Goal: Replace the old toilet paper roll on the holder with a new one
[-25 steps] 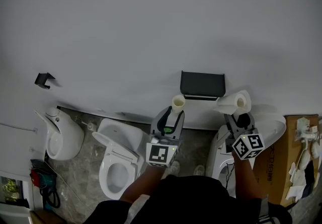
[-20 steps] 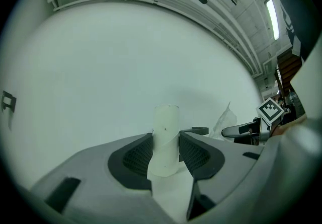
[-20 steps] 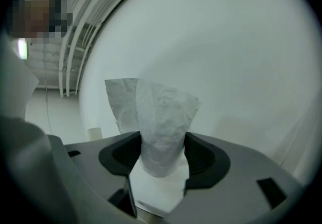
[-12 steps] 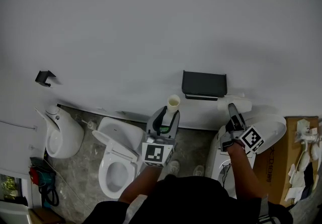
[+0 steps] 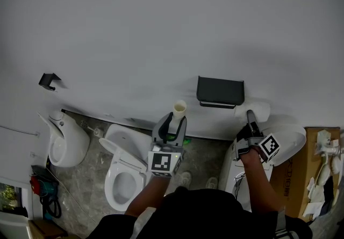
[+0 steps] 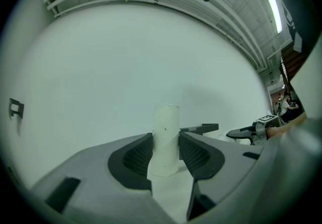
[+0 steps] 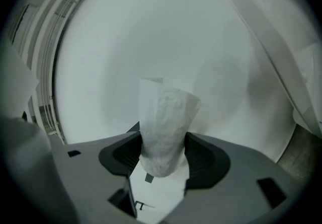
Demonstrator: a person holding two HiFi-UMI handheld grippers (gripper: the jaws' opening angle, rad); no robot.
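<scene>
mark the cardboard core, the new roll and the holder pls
cardboard core [image 6: 165, 132]: left gripper view, middle of the tube
new roll [image 7: 166, 122]: right gripper view, its papered side
holder [image 5: 220, 91]: head view, centre of its black cover

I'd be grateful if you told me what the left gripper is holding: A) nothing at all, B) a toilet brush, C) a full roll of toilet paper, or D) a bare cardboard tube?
D: in the left gripper view, the left gripper has its jaws pressed on both sides of an upright cardboard tube with no paper on it.
</scene>
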